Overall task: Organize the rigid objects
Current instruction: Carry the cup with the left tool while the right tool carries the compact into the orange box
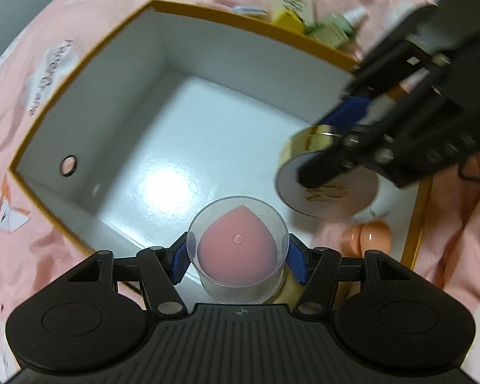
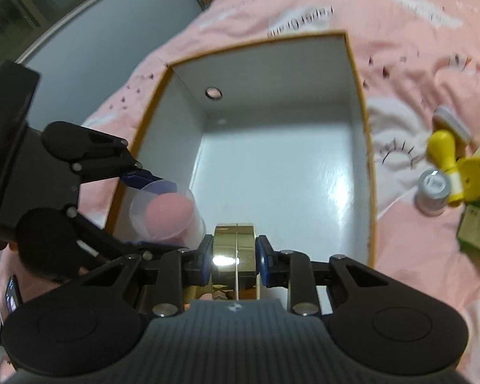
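Clear cup (image 1: 237, 243) with pink sponge tip upward, clamped in the left gripper (image 1: 238, 256) above the box (image 1: 89, 73) near edge. Right gripper (image 2: 234, 256) pinches a gold compact (image 2: 235, 249) on edge, over the box's right side.

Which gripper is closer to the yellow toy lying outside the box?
Right. The right gripper, holding the gold case, is on the side of the box nearest the yellow toy; the left gripper is at the opposite wall.

Glossy gold compact (image 2: 235, 249); clear plastic cup (image 1: 237, 243); cloth bedspread (image 2: 416, 240).
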Motion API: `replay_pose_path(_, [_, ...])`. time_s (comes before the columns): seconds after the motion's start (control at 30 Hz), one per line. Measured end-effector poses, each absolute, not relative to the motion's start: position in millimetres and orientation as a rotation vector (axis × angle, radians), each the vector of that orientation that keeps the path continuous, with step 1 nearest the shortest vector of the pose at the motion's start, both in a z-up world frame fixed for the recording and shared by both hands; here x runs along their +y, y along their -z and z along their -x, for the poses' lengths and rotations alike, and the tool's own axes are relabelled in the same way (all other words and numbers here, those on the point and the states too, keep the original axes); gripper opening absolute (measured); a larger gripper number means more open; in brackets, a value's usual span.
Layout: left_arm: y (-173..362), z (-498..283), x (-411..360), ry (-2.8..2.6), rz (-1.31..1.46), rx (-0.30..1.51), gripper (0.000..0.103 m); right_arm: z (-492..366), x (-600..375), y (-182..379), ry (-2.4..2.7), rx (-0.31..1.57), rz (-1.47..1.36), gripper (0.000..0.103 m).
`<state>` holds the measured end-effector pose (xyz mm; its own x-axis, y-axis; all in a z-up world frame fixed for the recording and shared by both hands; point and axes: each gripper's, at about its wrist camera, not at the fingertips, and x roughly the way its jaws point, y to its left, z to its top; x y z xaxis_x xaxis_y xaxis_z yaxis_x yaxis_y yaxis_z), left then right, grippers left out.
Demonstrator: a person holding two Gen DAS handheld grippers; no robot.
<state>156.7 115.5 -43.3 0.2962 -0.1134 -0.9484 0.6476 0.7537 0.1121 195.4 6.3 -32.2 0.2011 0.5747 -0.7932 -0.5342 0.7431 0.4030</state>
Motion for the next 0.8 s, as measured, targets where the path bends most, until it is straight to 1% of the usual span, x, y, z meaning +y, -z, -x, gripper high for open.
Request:
replay_pose_path(0.27, [49.1,-159.7,111.6,0.513,-0.634,1.144,0.070,-206.0,24.7,48.0,-0.737,1.196,-0.035,0.028])
replay_pose_path(0.5, [61.1,-156.9,103.0,0.573,-0.729,1.189,0.071,-206.5,32.4,52.6,-0.732,1.210,-0.016,0.028])
replay_pose_path(0.57, [65.1,-155.7,100.5,0.571,-0.753,1.198,0.074,-206.9,31.5,52.8,-0.729,1.212,-0.017,0.028])
replay_pose_path(0.8, [66.8,-156.1,101.0,0.580,-0.768,1.203,0.077,-209.9,31.2,55.5,-0.715,1.218,-0.016,0.028])
